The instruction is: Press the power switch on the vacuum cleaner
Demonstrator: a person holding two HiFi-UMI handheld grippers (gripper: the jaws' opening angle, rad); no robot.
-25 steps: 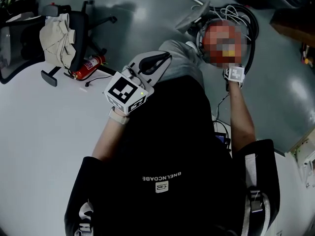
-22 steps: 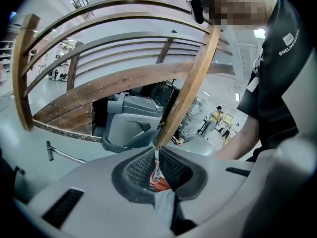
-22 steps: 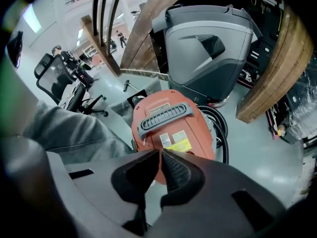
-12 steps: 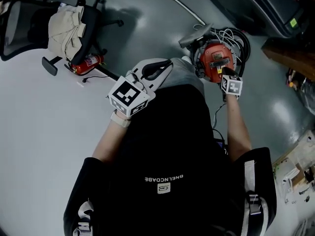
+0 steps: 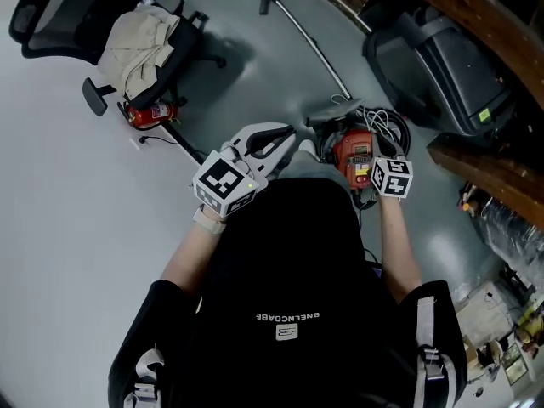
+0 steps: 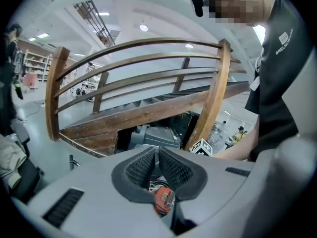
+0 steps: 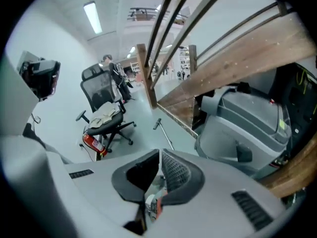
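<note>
The red vacuum cleaner [image 5: 352, 158] stands on the grey floor by my feet, with white cable coiled behind it. My right gripper's marker cube [image 5: 391, 178] sits right beside the vacuum's near right side and hides the jaws in the head view. In the right gripper view the right gripper [image 7: 159, 156] is shut, with a sliver of the red vacuum [image 7: 154, 205] just below the tips. My left gripper [image 5: 291, 132] hangs left of the vacuum, apart from it. In its own view the left gripper [image 6: 157, 151] is shut, with the vacuum [image 6: 163, 201] below.
A metal wand [image 5: 313, 41] with a floor head lies on the floor beyond the vacuum. An office chair [image 5: 149, 41] draped with beige cloth and a red fire extinguisher [image 5: 151, 113] stand at the left. A grey machine [image 5: 442, 66] sits under a wooden stair beam [image 5: 476, 24] at the right.
The head view has swung, so the vacuum slid down and left in the picture. The right gripper's cube now sits beside the vacuum's right instead of below it. The left gripper barely moved.
</note>
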